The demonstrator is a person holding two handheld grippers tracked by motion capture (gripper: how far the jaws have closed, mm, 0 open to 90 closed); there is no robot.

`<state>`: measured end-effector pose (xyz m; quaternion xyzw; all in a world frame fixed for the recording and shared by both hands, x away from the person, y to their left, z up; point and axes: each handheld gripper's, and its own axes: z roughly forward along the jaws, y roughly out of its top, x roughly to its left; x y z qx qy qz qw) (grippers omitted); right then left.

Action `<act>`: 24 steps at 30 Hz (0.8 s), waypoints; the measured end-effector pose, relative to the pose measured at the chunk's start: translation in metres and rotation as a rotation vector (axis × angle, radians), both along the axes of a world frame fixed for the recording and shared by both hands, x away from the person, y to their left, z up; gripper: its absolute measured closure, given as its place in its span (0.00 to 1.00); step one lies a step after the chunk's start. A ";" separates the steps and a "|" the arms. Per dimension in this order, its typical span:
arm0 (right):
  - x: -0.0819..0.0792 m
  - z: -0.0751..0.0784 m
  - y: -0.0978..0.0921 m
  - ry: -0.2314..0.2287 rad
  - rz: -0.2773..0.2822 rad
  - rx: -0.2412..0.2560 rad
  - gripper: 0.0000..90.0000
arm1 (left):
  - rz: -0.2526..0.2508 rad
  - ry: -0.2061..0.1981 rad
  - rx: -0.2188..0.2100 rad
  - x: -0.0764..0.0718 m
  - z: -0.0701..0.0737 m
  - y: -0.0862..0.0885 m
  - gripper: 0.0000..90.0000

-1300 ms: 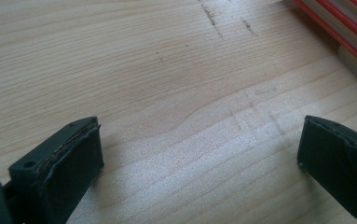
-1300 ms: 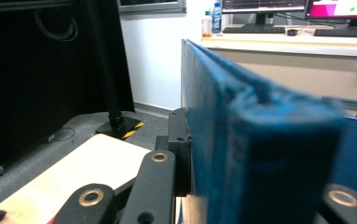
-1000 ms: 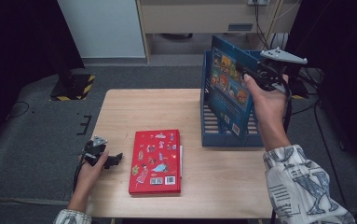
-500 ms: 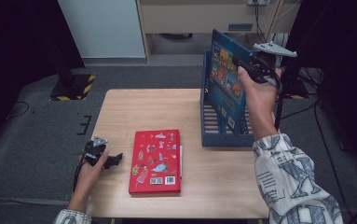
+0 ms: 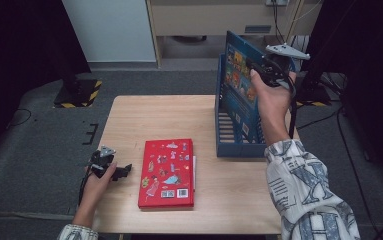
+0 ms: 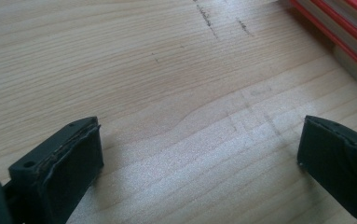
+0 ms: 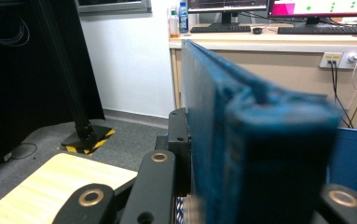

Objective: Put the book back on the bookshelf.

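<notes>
A blue picture book stands upright and tilted inside the blue file rack at the table's right. My right gripper is shut on its top edge; in the right gripper view the book's spine rises between the jaws. A red book lies flat on the table's front middle, and its edge shows at the upper right of the left gripper view. My left gripper rests low on the wood at the front left, open, a little left of the red book, with bare wood between its jaws.
The wooden table has bare room across its back left. A black stand with a yellow-striped base is on the floor beyond the left corner. A desk with monitors stands behind.
My right gripper has moved the blue book leftward and deeper over the rack, with the forearm swinging in above the table. The left gripper and red book have stayed put.
</notes>
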<state>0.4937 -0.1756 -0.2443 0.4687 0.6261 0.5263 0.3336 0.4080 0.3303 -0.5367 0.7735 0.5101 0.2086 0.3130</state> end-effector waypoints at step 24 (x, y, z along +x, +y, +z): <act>0.010 -0.021 0.017 -0.031 -0.026 -0.002 0.91 | -0.007 -0.002 -0.002 0.000 0.000 -0.001 0.00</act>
